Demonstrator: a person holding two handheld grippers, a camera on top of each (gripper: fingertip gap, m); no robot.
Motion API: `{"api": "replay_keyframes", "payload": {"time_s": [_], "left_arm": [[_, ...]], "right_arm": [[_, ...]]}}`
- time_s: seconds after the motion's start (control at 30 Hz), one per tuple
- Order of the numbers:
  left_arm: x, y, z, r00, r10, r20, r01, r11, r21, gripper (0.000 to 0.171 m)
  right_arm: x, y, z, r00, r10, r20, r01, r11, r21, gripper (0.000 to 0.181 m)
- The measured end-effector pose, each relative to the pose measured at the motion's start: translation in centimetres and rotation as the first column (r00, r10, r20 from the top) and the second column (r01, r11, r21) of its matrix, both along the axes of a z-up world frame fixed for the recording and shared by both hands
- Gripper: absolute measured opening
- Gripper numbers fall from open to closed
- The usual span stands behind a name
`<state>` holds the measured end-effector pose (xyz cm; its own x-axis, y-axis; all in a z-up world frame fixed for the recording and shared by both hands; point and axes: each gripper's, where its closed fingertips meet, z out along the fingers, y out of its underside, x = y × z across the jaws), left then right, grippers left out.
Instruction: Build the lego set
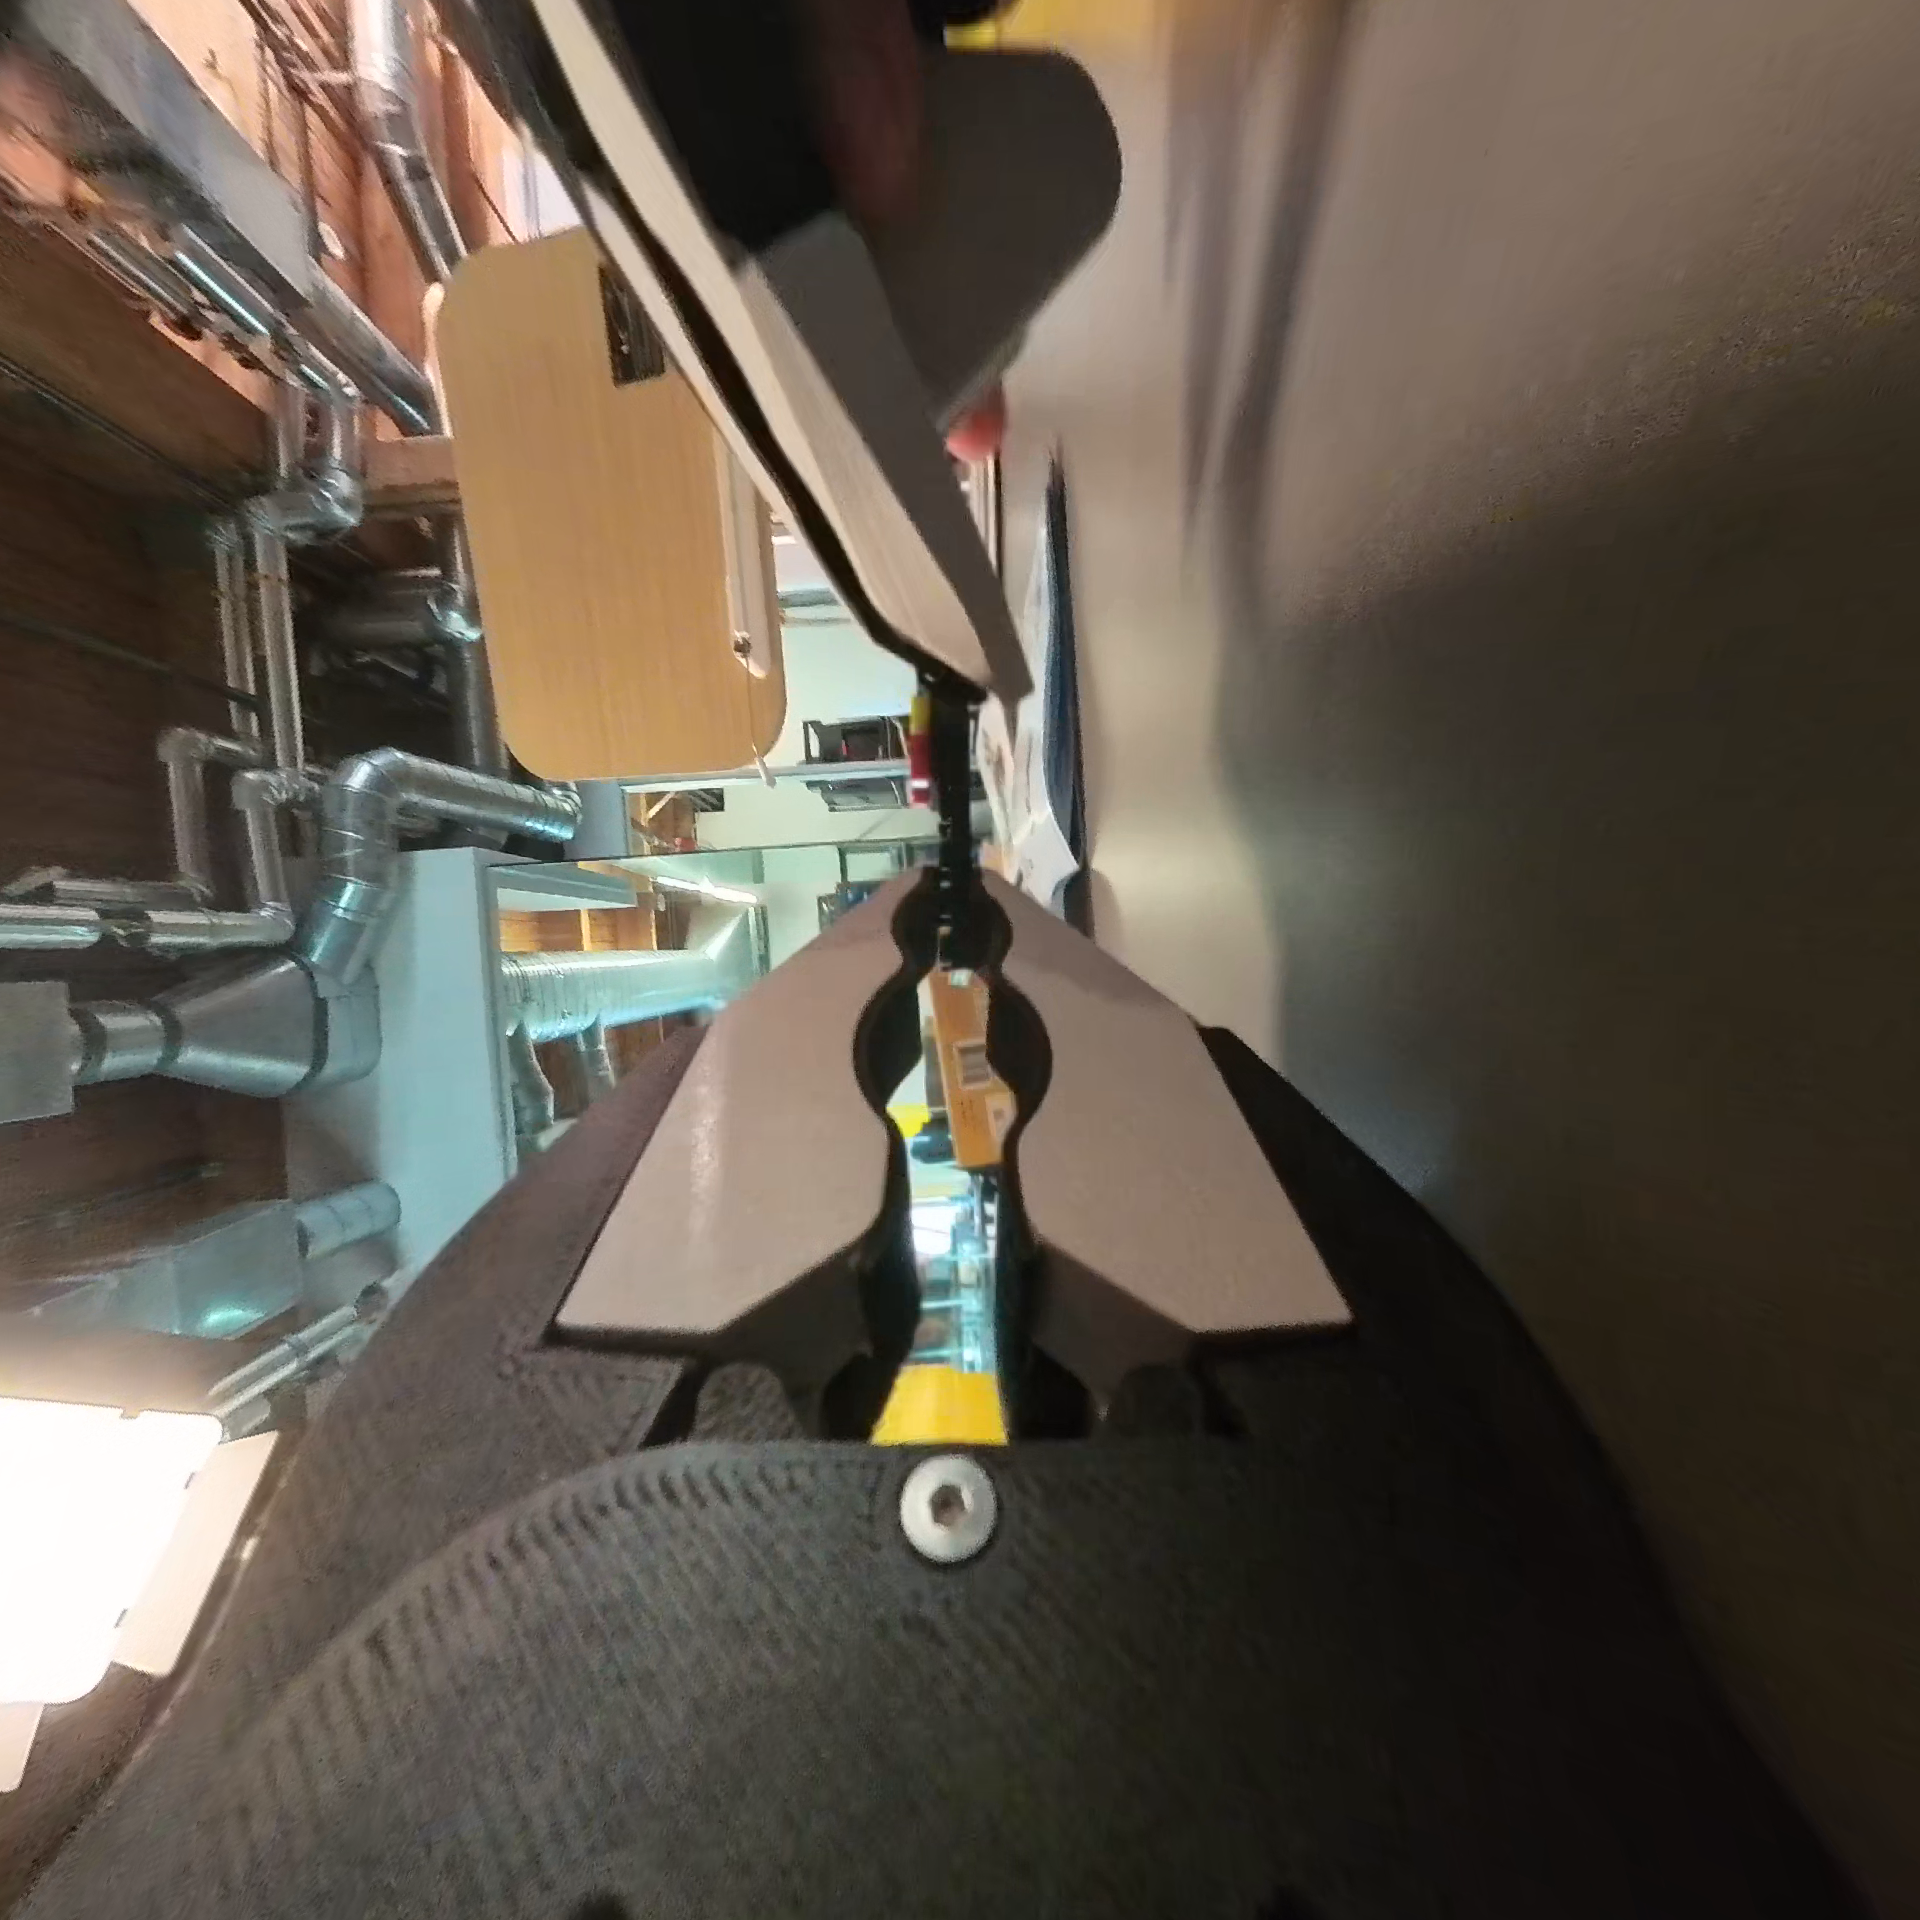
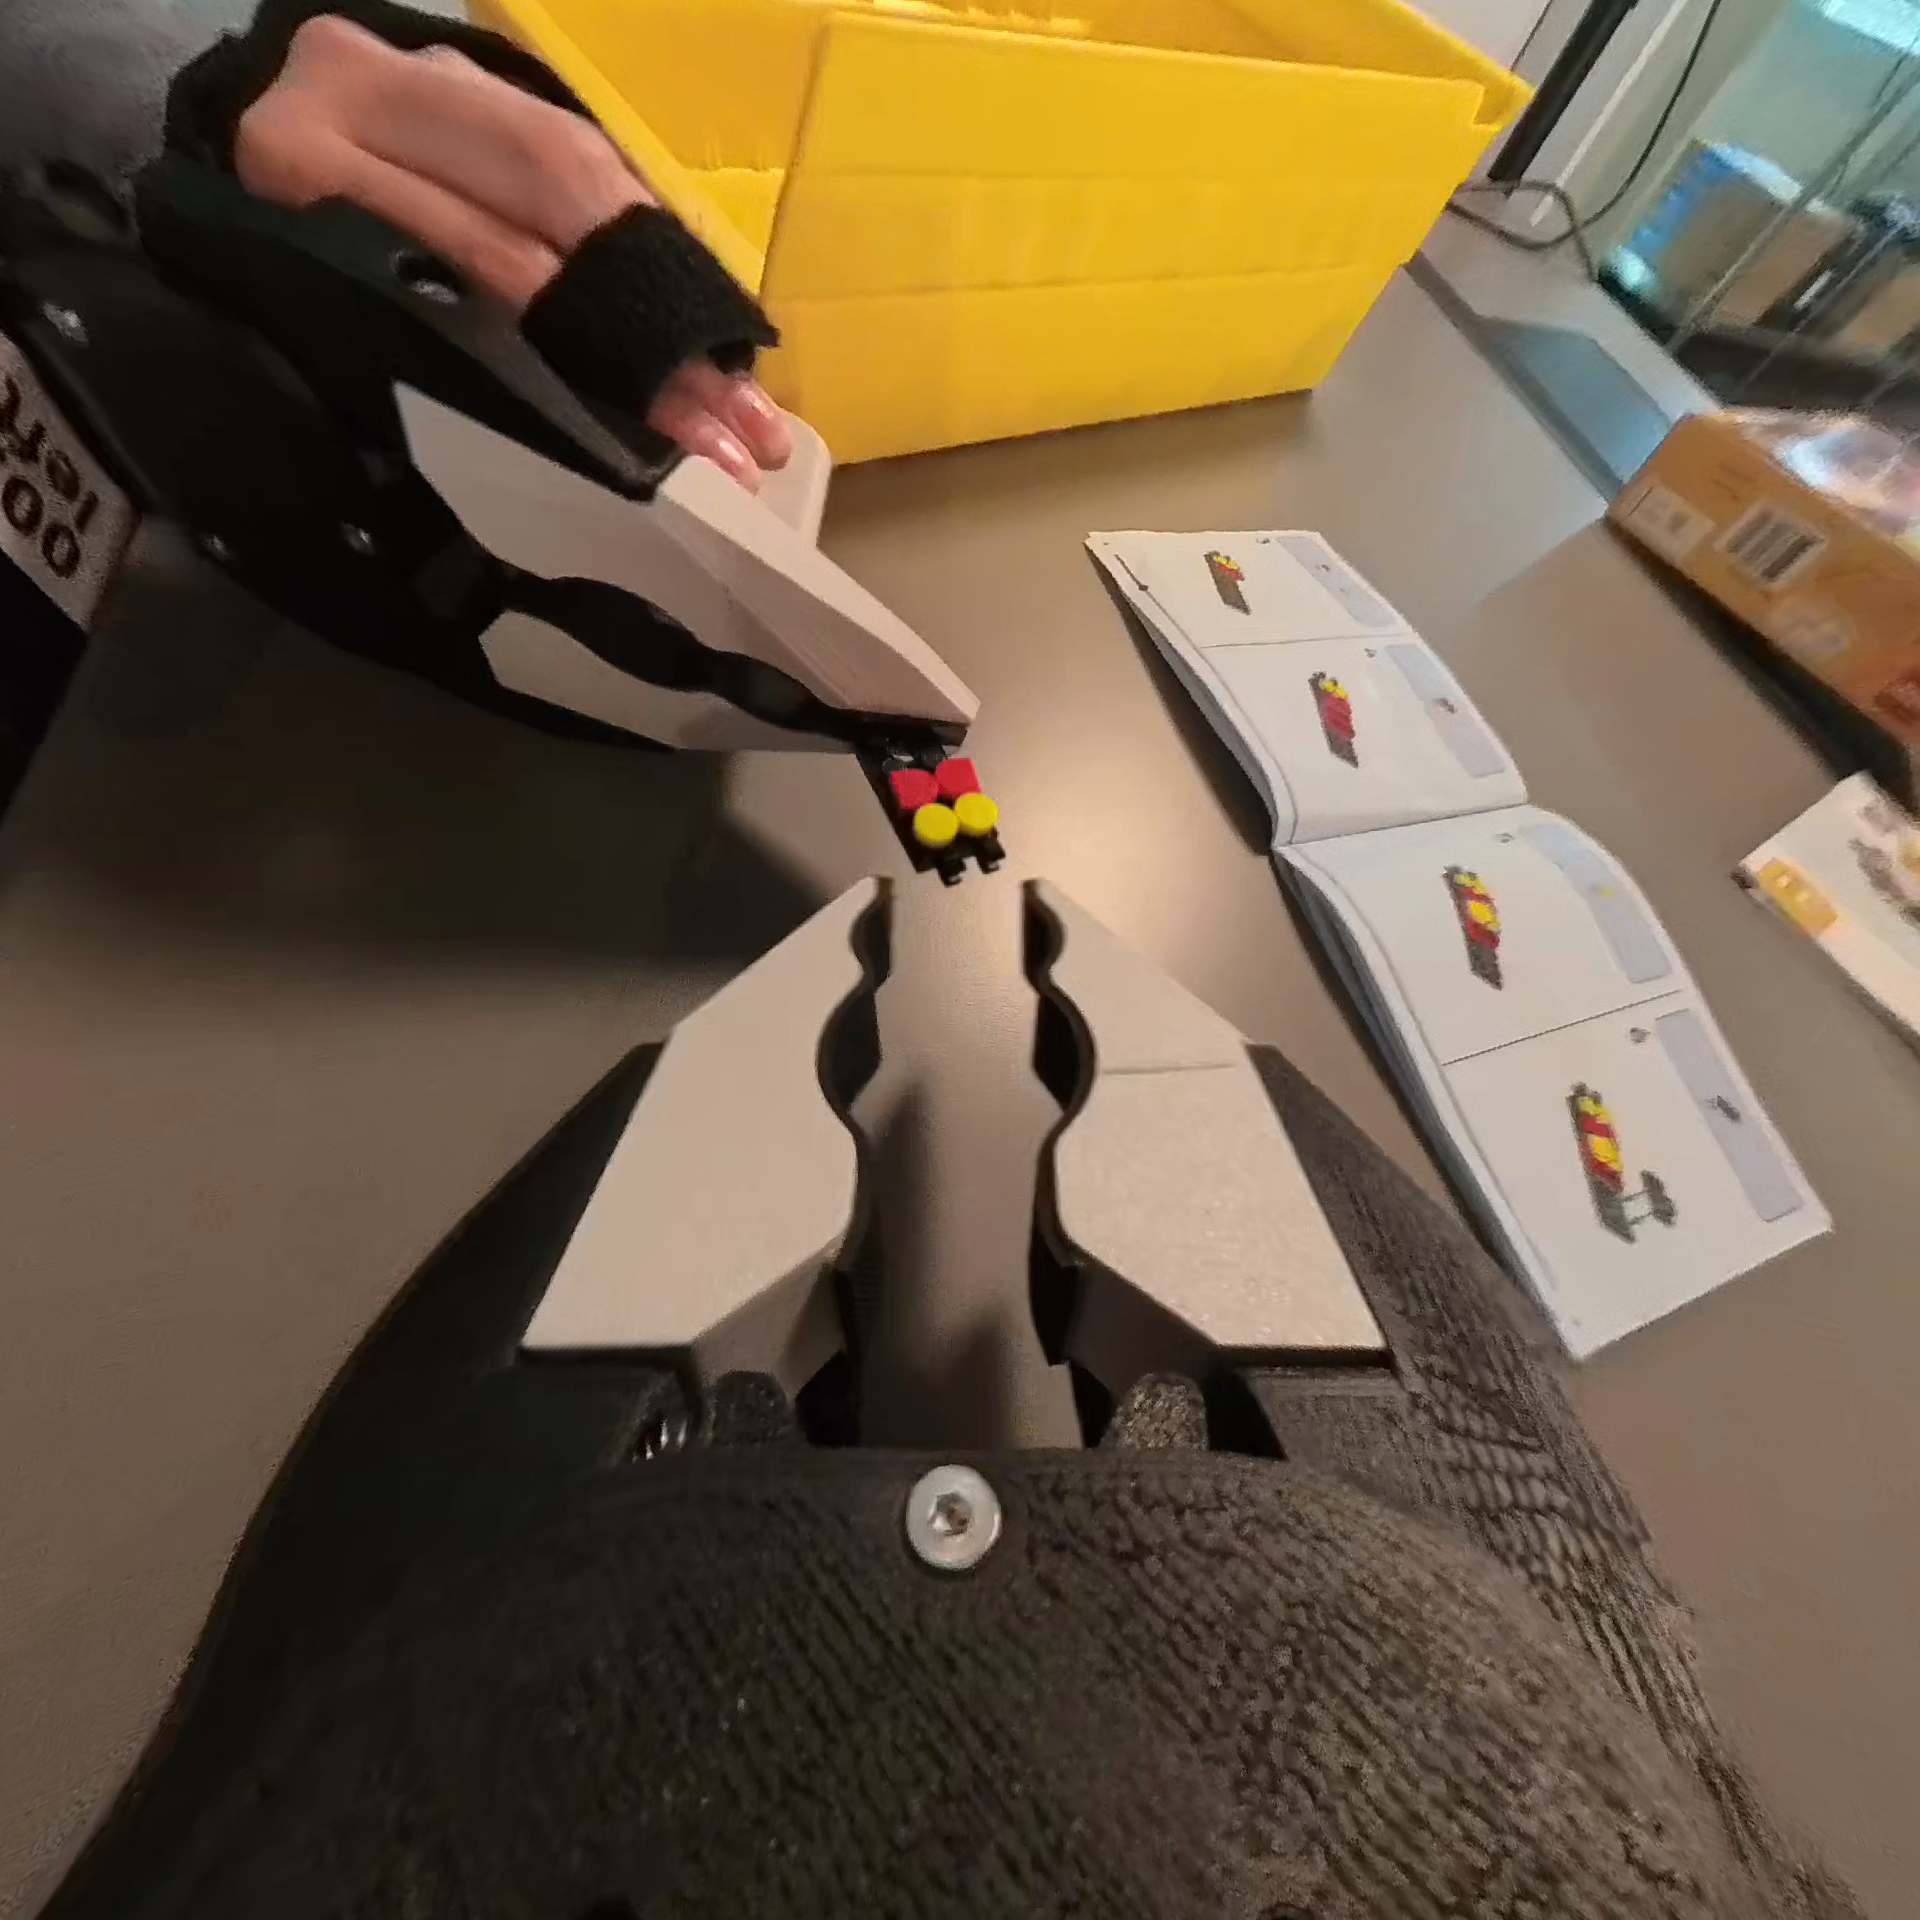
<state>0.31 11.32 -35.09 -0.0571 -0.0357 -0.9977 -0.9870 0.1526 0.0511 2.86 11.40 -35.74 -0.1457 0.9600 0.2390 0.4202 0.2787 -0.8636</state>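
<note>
A small lego assembly [image 2: 940, 805], a black plate with red bricks and two yellow round studs on top, is held at one end by my left gripper [image 2: 920, 727], which is shut on it just above the grey table [image 2: 312, 935]. My right gripper [image 2: 956, 891] is open and empty, its tips just short of the assembly's free end. In the left wrist view, turned on its side, my left gripper [image 1: 951, 920] is shut on the black assembly [image 1: 951, 800], and the right gripper's grey fingers [image 1: 883, 468] reach in from above.
An open instruction booklet [image 2: 1455, 914] lies on the table to the right. A yellow bin [image 2: 1039, 260] stands behind. A cardboard box [image 2: 1787, 561] and another leaflet [image 2: 1849, 904] lie at the far right. A gloved hand [image 2: 436, 156] holds the left gripper. Less than 4 cm separates the two grippers' tips.
</note>
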Motion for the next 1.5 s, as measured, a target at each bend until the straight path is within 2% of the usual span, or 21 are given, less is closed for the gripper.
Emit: {"api": "replay_keyframes", "payload": {"time_s": [0.1, 0.2, 0.3, 0.37, 0.43, 0.5, 0.6, 0.67, 0.8, 0.9, 0.93, 1.0, 1.1, 1.17, 1.23, 1.27, 1.3, 1.33, 1.37, 1.4, 1.5], "left_arm": [[-0.3, 0.2, -0.3, 0.999, 0.033, -0.002, -0.033, 0.999, -0.031, 0.004], [0.3, 0.0, -0.4, 1.0, 0.022, 0.004, -0.022, 0.999, -0.042, 0.004], [0.9, -0.2, -0.5, 1.0, 0.016, 0.015, -0.015, 0.998, -0.057, 0.004], [1.0, -0.2, -0.5, 0.999, 0.022, 0.029, -0.02, 0.998, -0.06, 0.004], [0.8, -0.1, -0.4, 0.998, 0.032, 0.053, -0.029, 0.997, -0.071, 0.004], [0.8, -0.1, -0.6, 0.997, 0.021, 0.07, -0.015, 0.996, -0.085, 0.005], [1.6, -0.7, -0.9, 0.997, -0.05, 0.066, 0.056, 0.994, -0.098, 0.006], [1.9, -0.9, -1.2, 0.996, -0.067, 0.057, 0.073, 0.99, -0.118, 0.006], [1.9, -1.2, -2.1, 0.993, -0.057, 0.105, 0.079, 0.974, -0.212, 0.007], [2.1, -2.3, -3.7, 0.988, -0.058, 0.143, 0.11, 0.916, -0.387, 0.006], [1.9, -2.6, -3.7, 0.988, -0.03, 0.152, 0.094, 0.897, -0.433, 0.008], [2.2, -3.0, -3.0, 0.97, 0.028, 0.24, 0.096, 0.866, -0.491, 0.028], [3.2, -4.1, -1.4, 0.892, 0.114, 0.437, 0.158, 0.828, -0.538, 0.045], [3.5, -5.3, 0.9, 0.781, 0.129, 0.611, 0.229, 0.851, -0.473, 0.047], [2.5, -6.7, 4.9, 0.575, 0.099, 0.812, 0.272, 0.913, -0.304, 0.047], [1.2, -7.7, 7.0, 0.463, 0.057, 0.884, 0.249, 0.949, -0.192, 0.048], [-0.6, -8.9, 8.9, 0.375, -0.002, 0.927, 0.192, 0.978, -0.076, 0.047], [-2.6, -10.3, 10.6, 0.318, -0.072, 0.946, 0.11, 0.993, 0.038, 0.047], [-4.6, -12.0, 12.0, 0.29, -0.146, 0.946, 0.013, 0.989, 0.148, 0.045], [-6.3, -13.8, 12.9, 0.293, -0.208, 0.933, -0.078, 0.968, 0.24, 0.042], [-9.3, -17.7, 13.4, 0.392, -0.249, 0.886, -0.256, 0.895, 0.365, 0.04]], "right_arm": [[-0.1, -0.6, 0.7, 0.998, 0.05, -0.037, -0.046, 0.992, 0.12, 0.043], [-0.6, -1.1, 0.6, 0.998, 0.061, -0.022, -0.051, 0.946, 0.319, 0.042], [-1.1, -1.4, 0.7, 0.998, 0.057, -0.004, -0.044, 0.811, 0.583, 0.029], [-1.2, -1.4, 0.8, 0.999, 0.05, 0.005, -0.039, 0.707, 0.707, 0.017], [-1.2, -1.2, 0.5, 0.999, 0.037, 0.021, -0.04, 0.623, 0.781, 0.008], [-1.2, -1.0, 0.3, 0.999, 0.039, 0.033, -0.05, 0.585, 0.81, 0.008], [-0.6, 0.2, -0.6, 0.997, 0.012, 0.077, -0.069, 0.593, 0.802, 0.004], [-0.3, 0.5, -1.4, 0.993, 0.027, 0.112, -0.105, 0.615, 0.782, 0.009], [0.5, -0.3, -2.4, 0.981, 0.109, 0.162, -0.189, 0.732, 0.654, 0.017], [1.7, -0.5, -2.2, 0.974, 0.148, 0.171, -0.213, 0.852, 0.478, 0.027], [2.2, -0.5, -2.1, 0.973, 0.154, 0.17, -0.212, 0.885, 0.414, 0.034], [2.7, 0.0, -1.7, 0.979, 0.148, 0.143, -0.186, 0.934, 0.306, 0.043], [2.1, 1.5, 0.4, 0.997, 0.078, -0.023, -0.07, 0.961, 0.266, 0.047], [1.7, 4.2, 3.7, 0.965, -0.056, -0.257, 0.143, 0.93, 0.337, 0.042], [2.5, 6.0, 6.7, 0.873, -0.135, -0.468, 0.334, 0.865, 0.374, 0.021], [2.9, 6.4, 7.5, 0.837, -0.148, -0.527, 0.388, 0.84, 0.379, 0.015], [3.1, 6.6, 7.9, 0.815, -0.158, -0.557, 0.416, 0.829, 0.374, 0.01], [3.2, 6.8, 8.1, 0.8, -0.173, -0.575, 0.436, 0.826, 0.357, 0.007], [3.2, 7.1, 8.3, 0.783, -0.189, -0.593, 0.454, 0.825, 0.336, 0.004], [3.2, 7.3, 8.6, 0.768, -0.2, -0.608, 0.466, 0.826, 0.318, 0.002], [2.4, 8.7, 8.9, 0.735, -0.248, -0.631, 0.52, 0.803, 0.291, 0.0]]}}
